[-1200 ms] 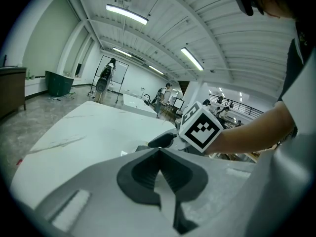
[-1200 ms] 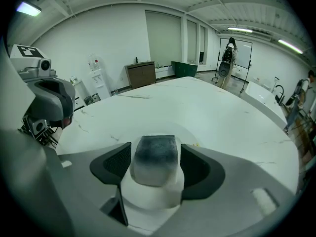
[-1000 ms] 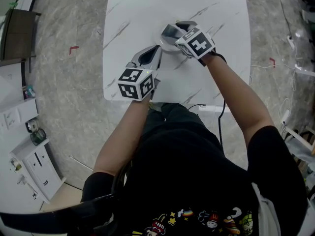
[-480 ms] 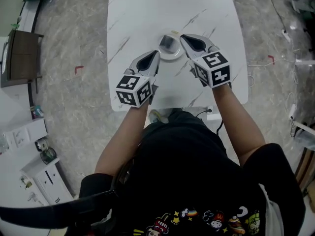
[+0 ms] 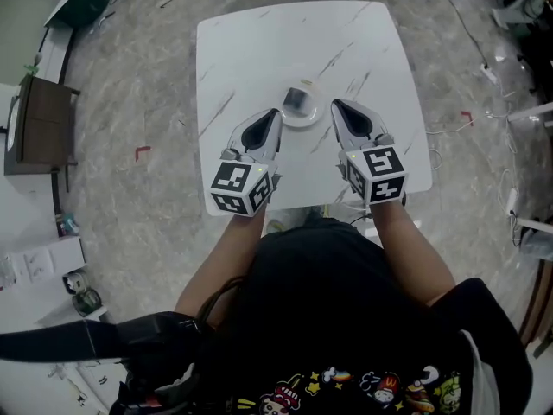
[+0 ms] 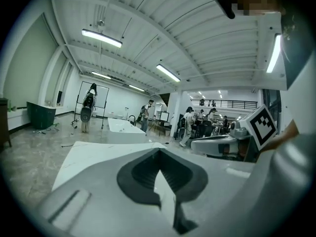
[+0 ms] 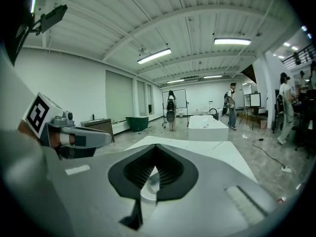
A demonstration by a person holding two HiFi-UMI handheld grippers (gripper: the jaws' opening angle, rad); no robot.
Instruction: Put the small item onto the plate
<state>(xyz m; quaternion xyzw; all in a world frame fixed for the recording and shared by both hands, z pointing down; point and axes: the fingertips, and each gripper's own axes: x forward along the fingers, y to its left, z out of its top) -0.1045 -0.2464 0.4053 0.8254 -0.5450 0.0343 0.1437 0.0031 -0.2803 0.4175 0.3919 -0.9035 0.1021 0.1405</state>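
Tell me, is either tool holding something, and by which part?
Nothing is held. The left tool and right tool are both shut and empty; the small item lies on the plate.

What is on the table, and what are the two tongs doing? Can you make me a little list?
table: white marble-look table
plate: small round white plate, near the table's middle
small item: dark small item, lying on the plate
left tongs: left tongs shut, holding nothing, beside the plate's left edge
right tongs: right tongs shut, holding nothing, beside the plate's right edge
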